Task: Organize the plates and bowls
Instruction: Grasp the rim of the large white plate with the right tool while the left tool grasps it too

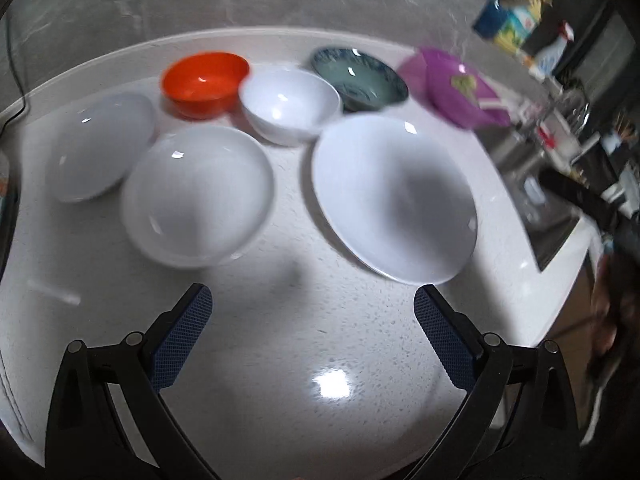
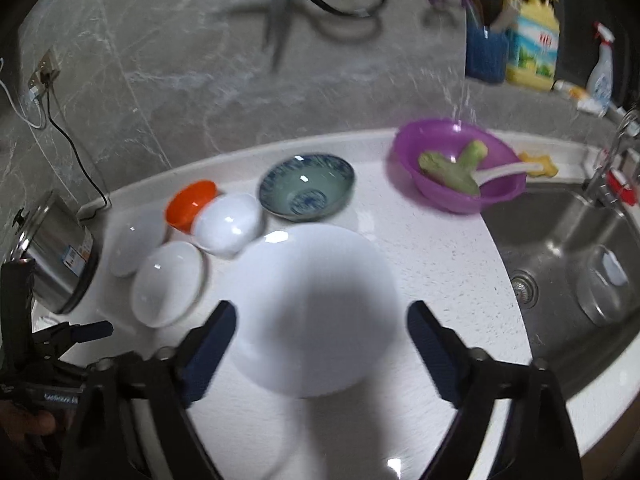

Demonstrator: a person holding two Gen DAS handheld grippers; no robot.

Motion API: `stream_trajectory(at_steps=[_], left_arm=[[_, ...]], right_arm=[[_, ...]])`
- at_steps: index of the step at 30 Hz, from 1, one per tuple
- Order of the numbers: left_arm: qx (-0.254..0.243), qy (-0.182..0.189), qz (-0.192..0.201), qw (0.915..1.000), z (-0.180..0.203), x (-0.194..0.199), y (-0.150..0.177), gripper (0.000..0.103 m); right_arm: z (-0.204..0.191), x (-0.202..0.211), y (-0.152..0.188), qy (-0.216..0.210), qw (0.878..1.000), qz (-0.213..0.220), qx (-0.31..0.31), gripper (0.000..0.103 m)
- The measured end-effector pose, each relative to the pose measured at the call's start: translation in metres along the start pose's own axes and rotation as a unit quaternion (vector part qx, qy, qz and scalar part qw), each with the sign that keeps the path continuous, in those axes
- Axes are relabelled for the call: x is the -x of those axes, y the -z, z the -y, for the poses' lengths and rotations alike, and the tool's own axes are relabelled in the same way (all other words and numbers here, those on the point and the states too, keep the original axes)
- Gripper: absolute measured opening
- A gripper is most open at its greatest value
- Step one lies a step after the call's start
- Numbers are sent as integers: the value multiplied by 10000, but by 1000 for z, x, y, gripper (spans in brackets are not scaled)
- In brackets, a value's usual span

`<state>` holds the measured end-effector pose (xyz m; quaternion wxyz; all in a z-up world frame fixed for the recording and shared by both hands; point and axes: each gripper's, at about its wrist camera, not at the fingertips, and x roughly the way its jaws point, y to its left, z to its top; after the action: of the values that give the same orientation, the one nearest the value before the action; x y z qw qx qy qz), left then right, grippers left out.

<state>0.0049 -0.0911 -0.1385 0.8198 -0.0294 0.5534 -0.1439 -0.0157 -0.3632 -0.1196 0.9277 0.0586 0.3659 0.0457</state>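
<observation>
On the white counter [image 1: 312, 340] lie a large white plate [image 1: 394, 196], a medium white plate [image 1: 198, 196] and a small white plate [image 1: 100, 146]. Behind them stand an orange bowl [image 1: 204, 82], a white bowl [image 1: 290, 106] and a blue-green patterned bowl [image 1: 360, 78]. My left gripper [image 1: 312, 300] is open and empty above bare counter, in front of the plates. My right gripper [image 2: 320, 316] is open, its fingers on either side of the large white plate [image 2: 316, 312], above it. The other dishes also show: medium plate [image 2: 168, 282], small plate [image 2: 136, 242], orange bowl [image 2: 190, 202], white bowl [image 2: 228, 226], patterned bowl [image 2: 306, 192].
A purple basin [image 2: 460, 168] with green items and a white spoon stands at the back right. A steel sink [image 2: 560, 260] lies right of the counter. A steel pot [image 2: 56, 252] stands at the left. Bottles [image 2: 530, 40] and hanging scissors [image 2: 304, 4] are at the wall.
</observation>
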Motion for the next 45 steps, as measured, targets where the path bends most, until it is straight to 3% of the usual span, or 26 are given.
stream_trajectory(at_steps=[3,5,8,12,15,20,23,26,33,37,40,41,45], left_arm=[[821,-100,-389,9958,7,-27,-6,101],[1258,-83,-235,9917,7,-40,-13,101],[1531,-105,-142,9880,8,-56,-19,100],[1586,-194,-177,9870,11,-75,-27,89],[1664,-51,-215,9858,11,-92,-32,82],[1573,356,-198,9867,9,-118,-48,79],[1525,418,-289,9870,7,-128,-56,77],[1444,396,-385,9880,7,-140,-67,76],[1340,507,-478,9885,7,-144,-79,76],[1285,518,-523,9890,9,-146,-86,75],[1184,520,-547,9901,10,-145,-86,60],[1108,537,-582,9907,13,-146,-88,48],[1073,478,-593,9913,13,-149,-92,41]], right_arm=[[43,-23,-5,-462,9985,-216,186,85],[64,-41,-6,-840,9948,-521,232,85],[93,-78,-10,-1284,9851,-1140,100,85],[122,-105,-20,-1811,9757,-1206,-267,78],[136,-122,-28,-2237,9648,-1215,-660,74],[136,-148,-32,-2632,9513,-1497,-571,62],[135,-163,-32,-2773,9419,-1820,-524,56],[132,-170,-32,-2751,9403,-1974,-349,55],[129,-180,-36,-2905,9336,-2082,-248,53],[120,-183,-35,-2941,9290,-2245,-27,44],[114,-185,-35,-2997,9237,-2386,23,41],[113,-186,-35,-3036,9211,-2435,22,40],[115,-188,-36,-3059,9175,-2539,-113,38]])
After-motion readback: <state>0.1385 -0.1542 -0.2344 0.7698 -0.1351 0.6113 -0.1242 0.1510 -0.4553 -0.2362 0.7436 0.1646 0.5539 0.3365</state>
